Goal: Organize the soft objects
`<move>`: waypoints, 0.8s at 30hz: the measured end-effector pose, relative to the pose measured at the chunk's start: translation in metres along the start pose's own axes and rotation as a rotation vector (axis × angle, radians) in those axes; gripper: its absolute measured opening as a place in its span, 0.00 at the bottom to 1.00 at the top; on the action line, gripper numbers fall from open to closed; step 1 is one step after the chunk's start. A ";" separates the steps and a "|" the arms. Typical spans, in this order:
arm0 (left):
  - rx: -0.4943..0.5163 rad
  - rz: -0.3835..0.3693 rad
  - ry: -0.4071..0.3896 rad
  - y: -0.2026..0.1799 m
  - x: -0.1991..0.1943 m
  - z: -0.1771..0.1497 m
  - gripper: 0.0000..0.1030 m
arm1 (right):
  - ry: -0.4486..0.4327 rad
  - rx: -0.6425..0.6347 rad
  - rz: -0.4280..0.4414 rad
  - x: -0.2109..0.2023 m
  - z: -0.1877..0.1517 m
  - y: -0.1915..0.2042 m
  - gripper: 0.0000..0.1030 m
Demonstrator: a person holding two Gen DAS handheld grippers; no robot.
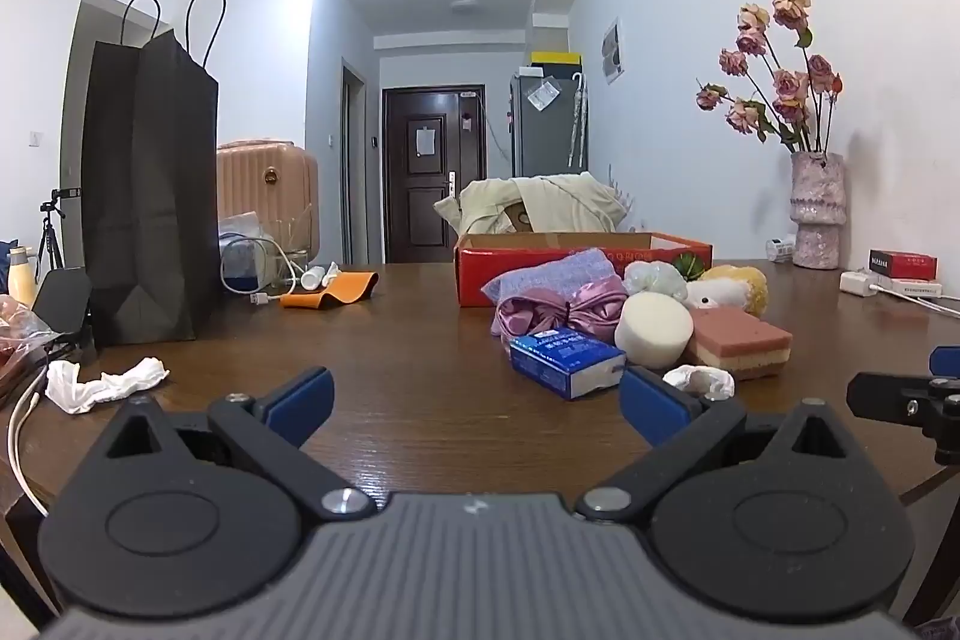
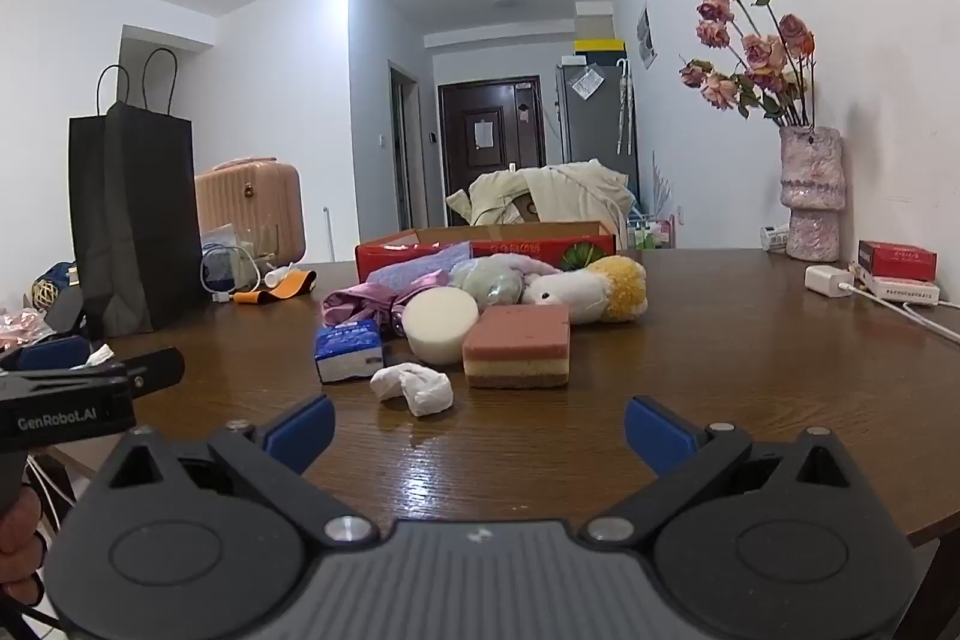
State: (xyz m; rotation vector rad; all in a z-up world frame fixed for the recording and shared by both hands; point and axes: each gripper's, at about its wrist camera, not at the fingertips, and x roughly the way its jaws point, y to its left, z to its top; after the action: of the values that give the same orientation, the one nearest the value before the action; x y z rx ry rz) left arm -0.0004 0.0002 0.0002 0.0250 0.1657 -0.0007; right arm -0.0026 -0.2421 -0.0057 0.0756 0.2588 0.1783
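Sponges: two — one round white foam sponge, one layered pink-and-tan rectangular sponge, long axis across view. One blue tissue pack, one plush toy lying sideways, one red box behind, all on surface. Two crumpled tissues. Left hand-held gripper and right hand-held gripper spread wide, empty.
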 end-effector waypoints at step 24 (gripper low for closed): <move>0.015 -0.009 -0.014 -0.003 -0.003 0.002 1.00 | 0.017 0.007 -0.004 0.005 0.000 -0.001 1.00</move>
State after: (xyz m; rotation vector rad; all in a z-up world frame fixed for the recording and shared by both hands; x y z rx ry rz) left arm -0.0028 -0.0031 0.0023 0.0391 0.1515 -0.0109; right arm 0.0024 -0.2425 -0.0071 0.0807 0.2767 0.1742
